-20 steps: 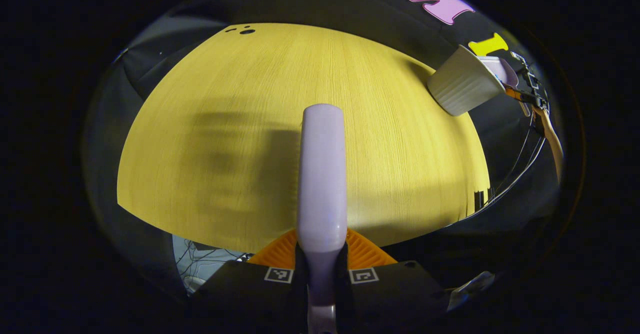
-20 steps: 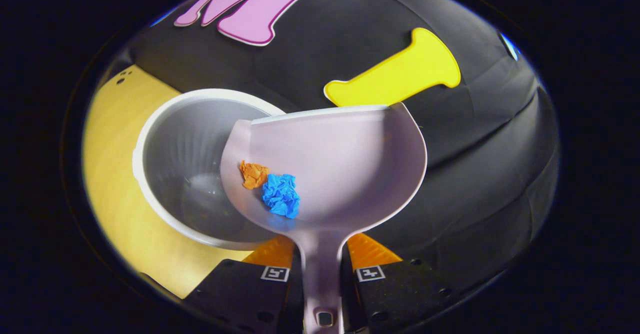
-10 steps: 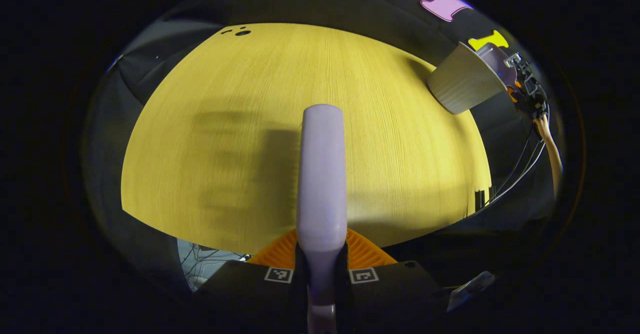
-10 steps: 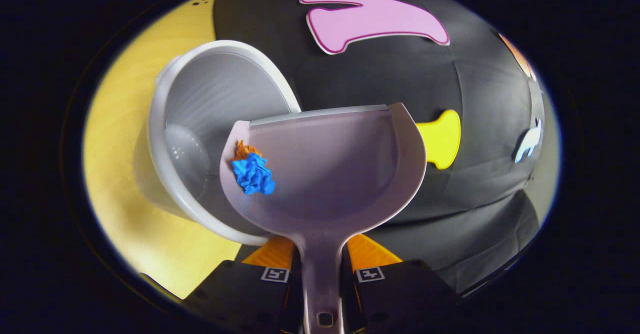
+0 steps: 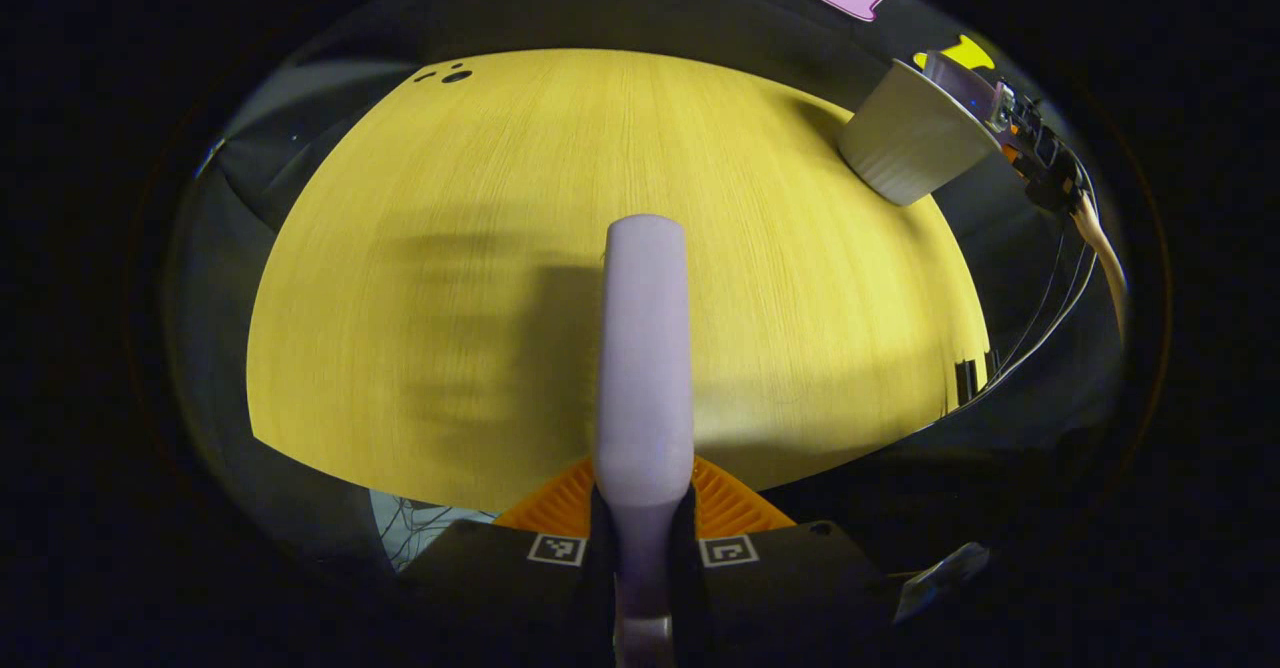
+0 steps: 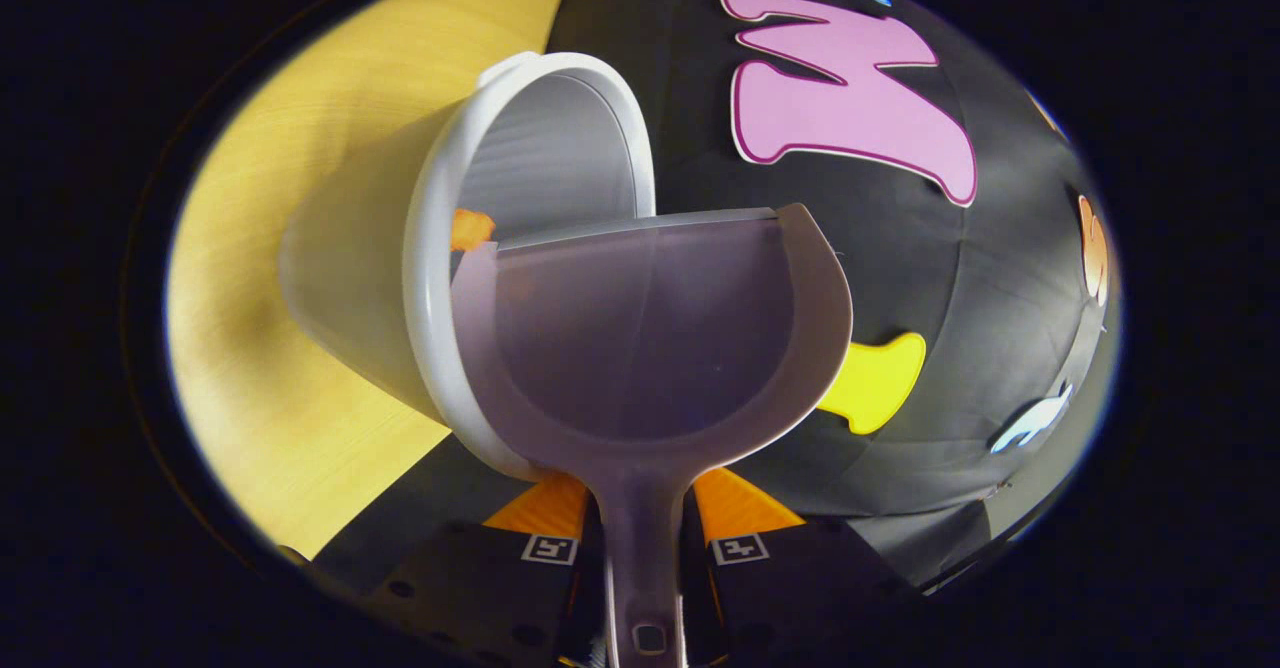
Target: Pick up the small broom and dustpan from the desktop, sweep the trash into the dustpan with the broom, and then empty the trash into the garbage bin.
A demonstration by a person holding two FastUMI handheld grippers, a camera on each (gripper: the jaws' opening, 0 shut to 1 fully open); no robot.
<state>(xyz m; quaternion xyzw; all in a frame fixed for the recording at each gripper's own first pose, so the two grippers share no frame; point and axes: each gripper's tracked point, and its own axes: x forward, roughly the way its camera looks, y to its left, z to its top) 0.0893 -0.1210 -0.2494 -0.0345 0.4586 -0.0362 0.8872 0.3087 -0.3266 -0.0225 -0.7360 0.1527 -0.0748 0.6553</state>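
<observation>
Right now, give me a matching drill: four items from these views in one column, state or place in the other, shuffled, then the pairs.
Things
1. dustpan
2. broom handle
3. garbage bin
4. orange scrap

States
A. held in the left gripper, above the yellow desktop
B. white, standing at the desktop's far edge by the booth wall
C. empty pan, tipped at the bin's mouth, handle in the right gripper
D. inside the bin, just past the pan's lip

Pairs: 1-C, 2-A, 3-B, 4-D
</observation>
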